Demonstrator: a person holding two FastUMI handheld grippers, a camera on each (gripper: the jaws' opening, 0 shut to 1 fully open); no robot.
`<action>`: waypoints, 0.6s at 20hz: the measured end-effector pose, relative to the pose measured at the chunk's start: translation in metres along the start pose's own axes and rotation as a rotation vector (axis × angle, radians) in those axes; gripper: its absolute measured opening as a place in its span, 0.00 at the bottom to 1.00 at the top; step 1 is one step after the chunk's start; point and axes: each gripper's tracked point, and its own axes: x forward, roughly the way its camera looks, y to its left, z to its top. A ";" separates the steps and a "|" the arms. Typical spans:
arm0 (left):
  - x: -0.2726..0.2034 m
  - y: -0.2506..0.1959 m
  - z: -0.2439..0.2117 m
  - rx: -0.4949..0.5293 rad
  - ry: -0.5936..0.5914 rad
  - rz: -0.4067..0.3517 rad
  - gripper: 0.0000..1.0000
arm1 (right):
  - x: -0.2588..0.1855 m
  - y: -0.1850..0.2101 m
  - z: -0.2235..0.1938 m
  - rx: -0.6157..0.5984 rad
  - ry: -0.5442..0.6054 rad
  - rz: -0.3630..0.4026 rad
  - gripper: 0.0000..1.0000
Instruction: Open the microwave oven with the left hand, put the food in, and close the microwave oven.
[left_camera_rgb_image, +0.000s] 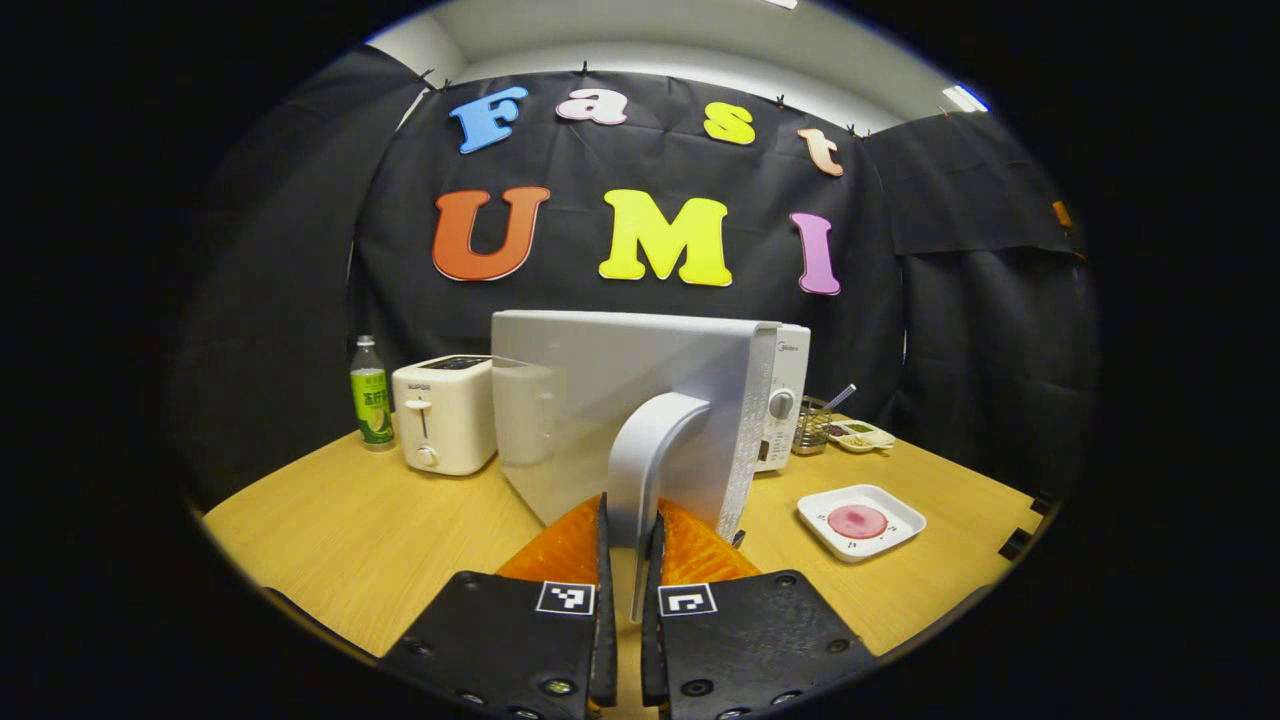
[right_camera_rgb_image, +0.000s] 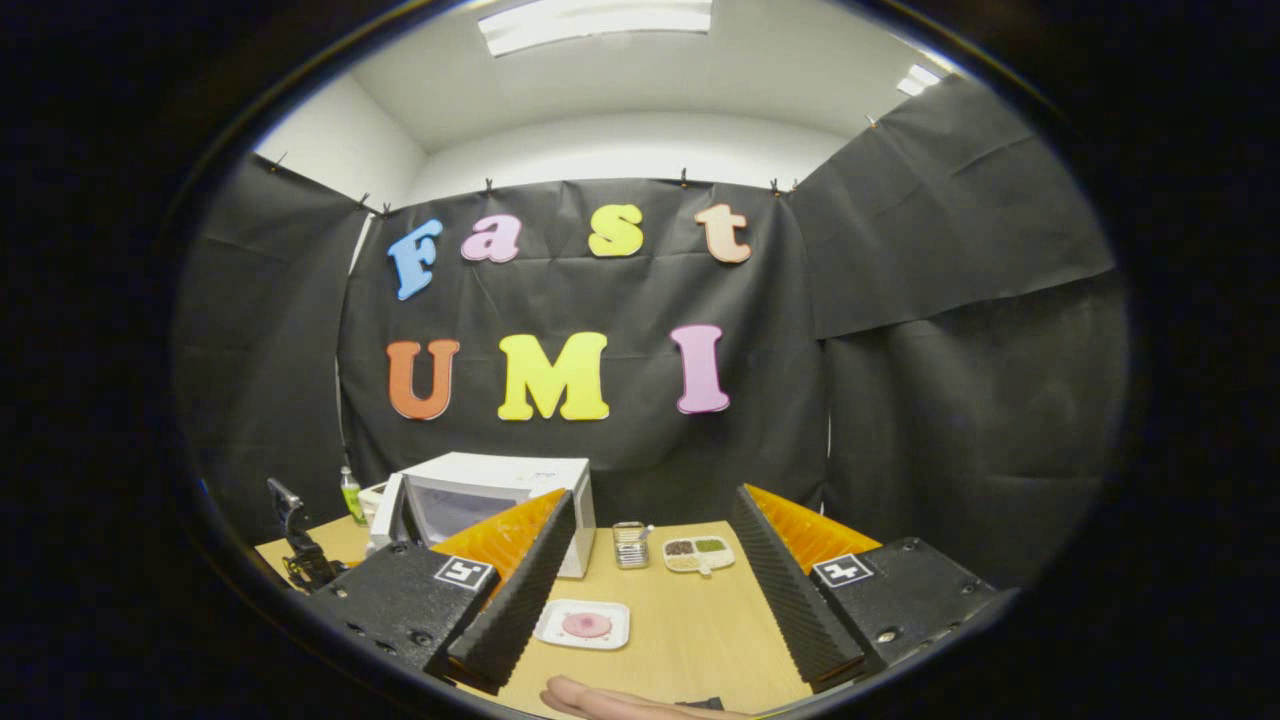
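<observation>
Both fingers of the left gripper (left_camera_rgb_image: 630, 560) pinch the handle (left_camera_rgb_image: 650, 450) of the microwave oven (left_camera_rgb_image: 640, 400), its door swung partly open. Right of the microwave oven, the food (left_camera_rgb_image: 858, 521) lies on a white plate (left_camera_rgb_image: 900, 540), and the right gripper (right_camera_rgb_image: 650, 590) hangs above it, jaws wide apart, holding nothing.

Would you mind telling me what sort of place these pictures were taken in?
Probably a mock kitchen corner set up in a cloth-walled booth: a white microwave oven with its door open, a cream toaster and a white square plate of pink food share a wooden table.
</observation>
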 end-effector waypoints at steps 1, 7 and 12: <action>-0.009 0.017 -0.001 -0.006 0.002 0.026 0.09 | 0.000 0.002 0.000 -0.002 0.000 0.002 0.92; -0.079 0.104 0.012 -0.045 -0.057 0.131 0.78 | 0.001 0.012 -0.003 -0.017 0.000 0.005 0.92; -0.124 0.138 0.027 -0.042 -0.081 0.217 0.93 | 0.010 0.022 -0.012 -0.042 0.032 0.008 0.92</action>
